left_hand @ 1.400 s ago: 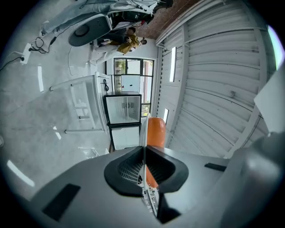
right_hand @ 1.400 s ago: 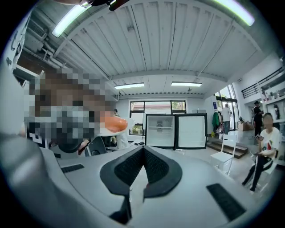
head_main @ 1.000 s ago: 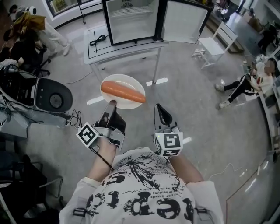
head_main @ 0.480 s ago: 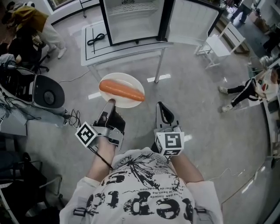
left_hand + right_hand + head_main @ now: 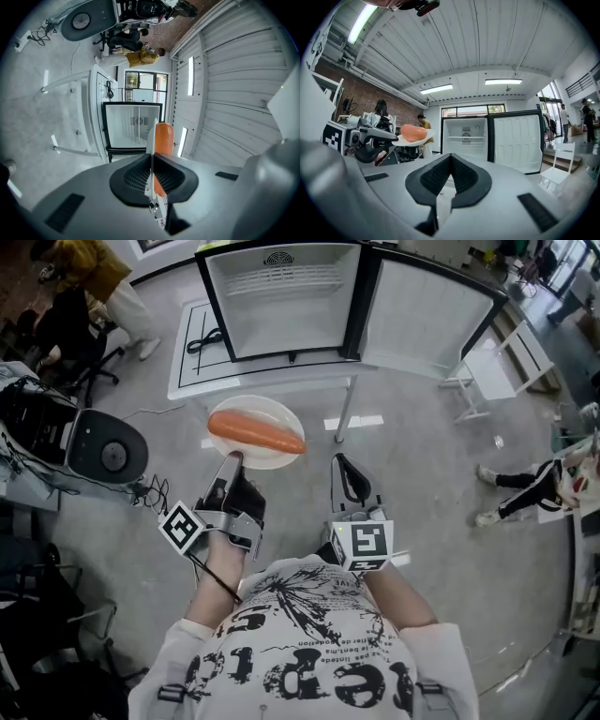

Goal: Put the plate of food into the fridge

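Observation:
A white plate (image 5: 239,413) with a long orange sausage (image 5: 255,432) on it hangs in the air, held level by its near rim in my left gripper (image 5: 233,461), which is shut on it. In the left gripper view the plate's edge (image 5: 151,136) runs between the closed jaws with the sausage (image 5: 164,140) beside it. My right gripper (image 5: 344,465) is shut and holds nothing; its view shows the plate (image 5: 415,137) off to the left. The small fridge (image 5: 281,298) stands ahead on a white table (image 5: 192,367), its door (image 5: 427,315) swung wide to the right, white inside.
The fridge interior (image 5: 465,136) has a shelf. A black power cable (image 5: 208,338) lies on the table left of the fridge. A round grey machine (image 5: 108,451) stands at the left, a white chair (image 5: 502,362) at the right, and people sit around the room's edges.
I have come closer to the fridge: it and its table now sit lower and larger in the head view. The plate stays gripped in my left gripper; both grippers keep their pose.

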Motion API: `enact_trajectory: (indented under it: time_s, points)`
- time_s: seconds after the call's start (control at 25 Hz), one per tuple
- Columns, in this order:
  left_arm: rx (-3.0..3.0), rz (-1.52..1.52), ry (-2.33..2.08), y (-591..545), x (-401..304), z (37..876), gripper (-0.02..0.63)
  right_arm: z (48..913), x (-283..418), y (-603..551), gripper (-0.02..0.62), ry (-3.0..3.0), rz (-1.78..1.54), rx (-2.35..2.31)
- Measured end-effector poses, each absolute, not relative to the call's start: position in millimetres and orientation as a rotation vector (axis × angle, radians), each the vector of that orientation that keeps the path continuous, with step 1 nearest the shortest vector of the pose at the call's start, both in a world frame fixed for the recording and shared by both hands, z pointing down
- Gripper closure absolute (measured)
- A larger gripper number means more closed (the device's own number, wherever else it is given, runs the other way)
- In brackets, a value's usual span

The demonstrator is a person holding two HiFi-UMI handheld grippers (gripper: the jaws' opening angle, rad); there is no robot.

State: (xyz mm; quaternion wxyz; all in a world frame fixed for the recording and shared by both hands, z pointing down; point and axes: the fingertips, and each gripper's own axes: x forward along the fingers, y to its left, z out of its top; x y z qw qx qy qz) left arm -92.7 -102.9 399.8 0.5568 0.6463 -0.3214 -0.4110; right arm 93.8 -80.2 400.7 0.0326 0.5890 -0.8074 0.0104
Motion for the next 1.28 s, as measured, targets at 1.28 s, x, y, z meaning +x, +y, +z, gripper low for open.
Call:
enact_trajectory:
  time_s: [1.28]
  points:
    - [1.472, -0.991, -0.748, -394.7, -48.1, 402.8, 0.581, 400.8, 142.2, -386.3, 0.594, -2.490, 0.003, 1.850]
